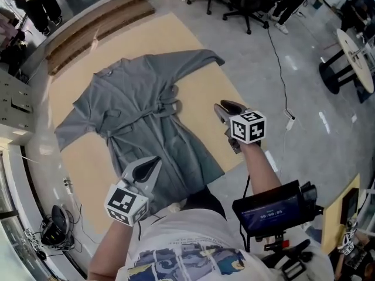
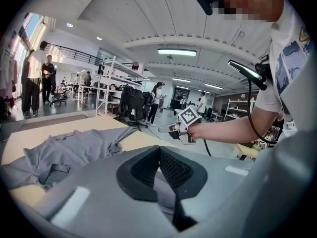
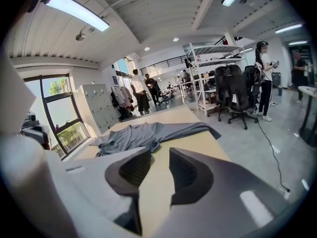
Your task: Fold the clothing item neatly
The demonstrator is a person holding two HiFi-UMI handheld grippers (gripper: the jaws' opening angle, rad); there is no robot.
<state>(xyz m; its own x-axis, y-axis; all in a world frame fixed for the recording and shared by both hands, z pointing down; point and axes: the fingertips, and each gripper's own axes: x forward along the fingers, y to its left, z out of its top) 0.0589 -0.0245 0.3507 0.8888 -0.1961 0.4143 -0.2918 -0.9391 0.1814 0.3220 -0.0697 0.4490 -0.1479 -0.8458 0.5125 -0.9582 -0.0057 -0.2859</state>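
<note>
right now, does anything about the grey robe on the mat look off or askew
Nothing is spilled or damaged. The grey cloth robe lies spread on the tan floor mat, but unevenly: one sleeve reaches straight out to the mat's edge, while the other droops toward the hem.

The robe (image 1: 140,133) was soft, matt grey cloth, lightly creased. The counter (image 1: 196,40) had a smooth, matt tan top. The fingers (image 3: 190,175) of the right gripper (image 3: 159,155) were matt grey plastic with dark ribbed pads. The grey floor (image 1: 304,92) looked polished and glossy.
</note>
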